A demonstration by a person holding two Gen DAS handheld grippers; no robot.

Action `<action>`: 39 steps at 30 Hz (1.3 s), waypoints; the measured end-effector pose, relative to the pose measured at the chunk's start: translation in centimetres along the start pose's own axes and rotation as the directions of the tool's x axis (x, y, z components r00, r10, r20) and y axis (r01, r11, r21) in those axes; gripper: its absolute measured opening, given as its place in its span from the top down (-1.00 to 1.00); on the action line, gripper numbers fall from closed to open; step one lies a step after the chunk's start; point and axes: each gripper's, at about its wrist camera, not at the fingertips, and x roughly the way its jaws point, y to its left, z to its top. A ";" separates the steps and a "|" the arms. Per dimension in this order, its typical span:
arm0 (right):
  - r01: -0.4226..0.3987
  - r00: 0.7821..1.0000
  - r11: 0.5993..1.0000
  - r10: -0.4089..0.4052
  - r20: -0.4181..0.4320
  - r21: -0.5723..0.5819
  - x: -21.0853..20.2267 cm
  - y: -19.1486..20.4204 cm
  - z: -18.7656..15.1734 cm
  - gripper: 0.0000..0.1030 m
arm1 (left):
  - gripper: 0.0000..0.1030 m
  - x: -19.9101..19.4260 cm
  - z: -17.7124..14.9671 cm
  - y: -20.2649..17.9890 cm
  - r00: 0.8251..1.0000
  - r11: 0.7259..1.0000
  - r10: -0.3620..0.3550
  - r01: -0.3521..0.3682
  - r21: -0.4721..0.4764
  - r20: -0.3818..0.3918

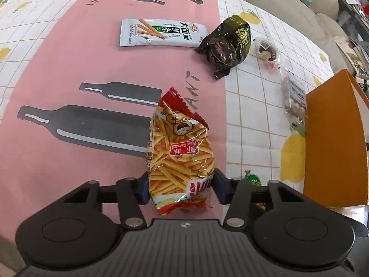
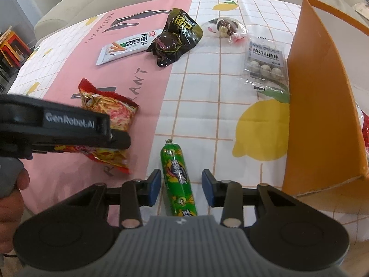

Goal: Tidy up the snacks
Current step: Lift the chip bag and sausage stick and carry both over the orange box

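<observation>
My left gripper [image 1: 181, 188] is shut on a red and yellow prawn-stick bag [image 1: 182, 152], pinching its lower part between the blue pads; the bag also shows in the right wrist view [image 2: 110, 115] under the left gripper's body. My right gripper [image 2: 181, 189] is open, its pads on either side of a green sausage stick [image 2: 178, 180] lying on the cloth, with gaps on both sides. An orange cardboard box [image 2: 320, 106] stands open at the right, also in the left wrist view [image 1: 334, 138].
On the tablecloth [image 2: 207, 115] lie a white gluten-strip packet [image 1: 161, 32], a dark green snack bag [image 1: 228, 43], a small clear candy bag [image 2: 228, 28] and a clear pack of hawthorn balls [image 2: 265, 60] next to the box. A beige sofa stands behind.
</observation>
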 end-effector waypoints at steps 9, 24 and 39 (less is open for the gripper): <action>-0.007 1.000 0.999 0.007 0.005 0.037 -0.1 -0.4 -0.1 0.61 | 0.23 -0.8 -0.5 -0.3 0.999 0.996 -0.007 0.003 0.091 0.037; -0.060 0.993 0.997 0.054 0.106 0.056 -5.0 -0.3 0.9 0.62 | 0.29 -6.2 -1.8 -2.3 0.993 0.973 -0.064 0.038 0.230 0.103; -0.097 0.953 0.985 0.050 0.300 0.144 -14.6 -4.0 1.3 0.61 | 0.30 -11.8 -2.9 -8.0 0.967 0.920 -0.194 0.120 0.373 0.167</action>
